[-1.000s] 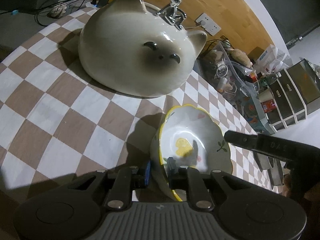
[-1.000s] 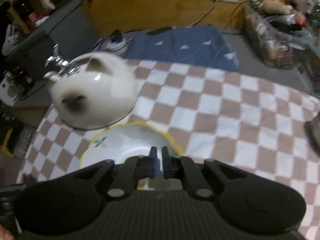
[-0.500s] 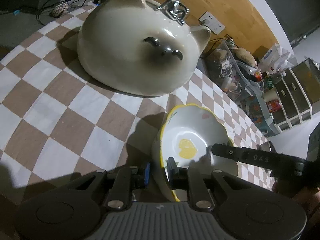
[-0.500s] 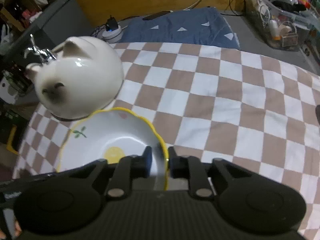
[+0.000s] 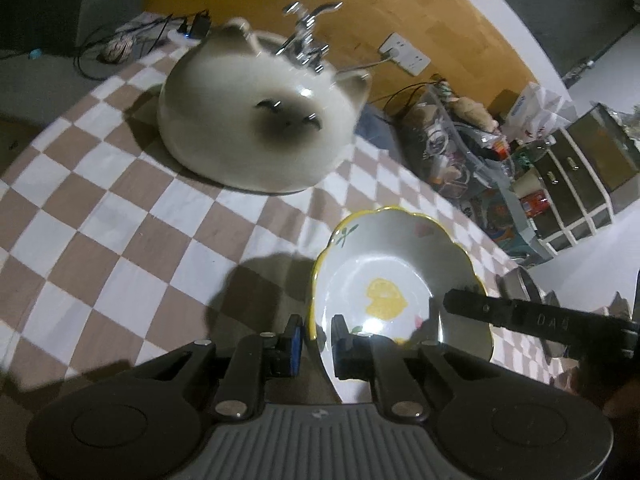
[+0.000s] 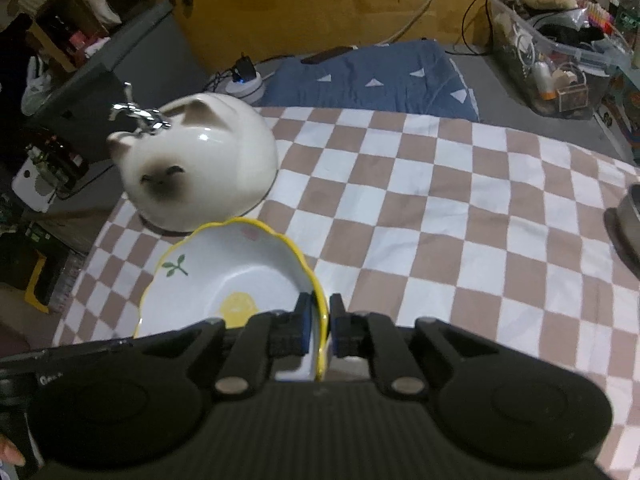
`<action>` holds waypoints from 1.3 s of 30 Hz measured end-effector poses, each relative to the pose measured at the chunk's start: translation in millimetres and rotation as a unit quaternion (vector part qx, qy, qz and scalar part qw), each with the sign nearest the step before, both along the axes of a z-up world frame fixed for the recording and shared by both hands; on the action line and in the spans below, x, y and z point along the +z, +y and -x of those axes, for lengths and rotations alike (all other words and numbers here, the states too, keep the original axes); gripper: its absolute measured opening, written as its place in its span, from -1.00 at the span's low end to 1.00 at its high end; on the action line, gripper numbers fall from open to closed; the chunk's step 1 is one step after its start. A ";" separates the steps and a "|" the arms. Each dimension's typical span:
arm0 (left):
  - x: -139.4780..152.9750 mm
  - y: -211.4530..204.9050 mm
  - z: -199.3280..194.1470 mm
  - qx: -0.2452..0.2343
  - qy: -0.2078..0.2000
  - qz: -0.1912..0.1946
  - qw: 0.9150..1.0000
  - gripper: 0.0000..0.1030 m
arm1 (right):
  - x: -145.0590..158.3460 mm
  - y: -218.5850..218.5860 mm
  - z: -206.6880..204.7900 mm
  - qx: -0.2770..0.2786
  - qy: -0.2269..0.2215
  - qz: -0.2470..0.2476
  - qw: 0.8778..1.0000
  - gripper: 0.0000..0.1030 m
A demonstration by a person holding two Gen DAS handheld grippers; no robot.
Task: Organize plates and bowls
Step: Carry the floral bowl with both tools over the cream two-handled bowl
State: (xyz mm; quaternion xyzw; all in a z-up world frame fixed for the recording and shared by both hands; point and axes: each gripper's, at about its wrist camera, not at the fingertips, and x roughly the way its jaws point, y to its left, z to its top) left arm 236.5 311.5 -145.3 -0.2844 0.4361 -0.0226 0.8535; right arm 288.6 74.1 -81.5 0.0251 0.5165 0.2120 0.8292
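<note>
A white scalloped bowl (image 5: pixel 384 276) with a yellow rim, a lemon and a green sprig painted inside, is held above the checkered tablecloth. My left gripper (image 5: pixel 316 338) is shut on its near rim. My right gripper (image 6: pixel 319 322) is shut on the opposite rim, with one finger inside the bowl (image 6: pixel 228 276) and one outside. The right gripper's finger (image 5: pixel 520 318) shows at the bowl's right in the left wrist view.
A large white cat-face ceramic basin (image 5: pixel 256 120) with a chrome faucet (image 5: pixel 306 38) sits upside down on the tablecloth (image 6: pixel 440 208) behind the bowl; it also shows in the right wrist view (image 6: pixel 200 168). A metal bowl (image 6: pixel 630 220) stands at the right edge. Clutter boxes (image 6: pixel 552 68) stand beyond the table.
My right gripper came onto the bowl's far rim and closed on it. The left gripper kept its hold, and the bowl drew back a little from the cat basin.
</note>
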 end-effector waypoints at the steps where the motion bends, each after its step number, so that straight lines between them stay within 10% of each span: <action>1: 5.6 -2.2 4.6 -0.001 -0.005 -0.002 1.000 -0.71 | 4.3 -3.6 5.2 -0.001 -0.002 -0.002 1.000 -0.78; 20: 73.3 -84.0 99.2 -0.063 -0.043 -0.043 0.996 -0.71 | 56.2 -87.5 124.3 -0.060 -0.028 -0.051 0.997 -0.78; 39: 63.0 -174.9 134.6 -0.139 0.000 -0.085 0.987 -0.71 | 19.6 -174.4 219.1 -0.150 0.033 -0.095 0.984 -0.78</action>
